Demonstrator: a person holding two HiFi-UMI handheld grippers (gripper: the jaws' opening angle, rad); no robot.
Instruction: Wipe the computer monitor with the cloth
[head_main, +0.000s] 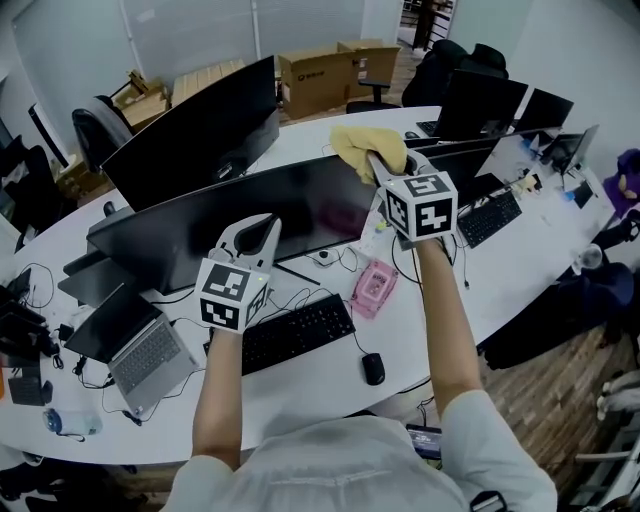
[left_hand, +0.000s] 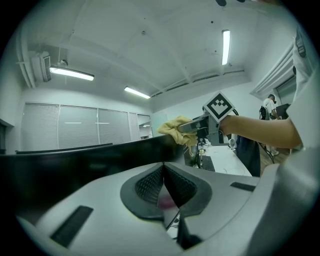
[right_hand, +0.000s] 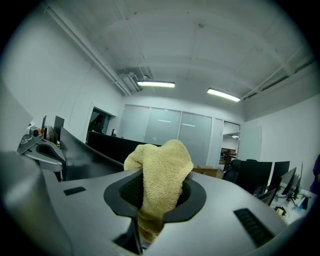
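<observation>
Forearms (head_main: 452, 330) reach in from 6 o'clock over the white table (head_main: 520, 262). Left tool (head_main: 262, 232), jaws pressed together with nothing between them, sits before the lower edge of the dark monitor (head_main: 300, 205). Right tool (head_main: 378, 165) pinches the yellow cloth (head_main: 368, 146) at the monitor's top corner, toward 1 o'clock.

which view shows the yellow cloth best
The right gripper view: the cloth fills the centre, pinched between the right gripper's jaws, its weave plain. The head view shows it small, at the monitor's top edge. The left gripper view shows it small and far off.
</observation>
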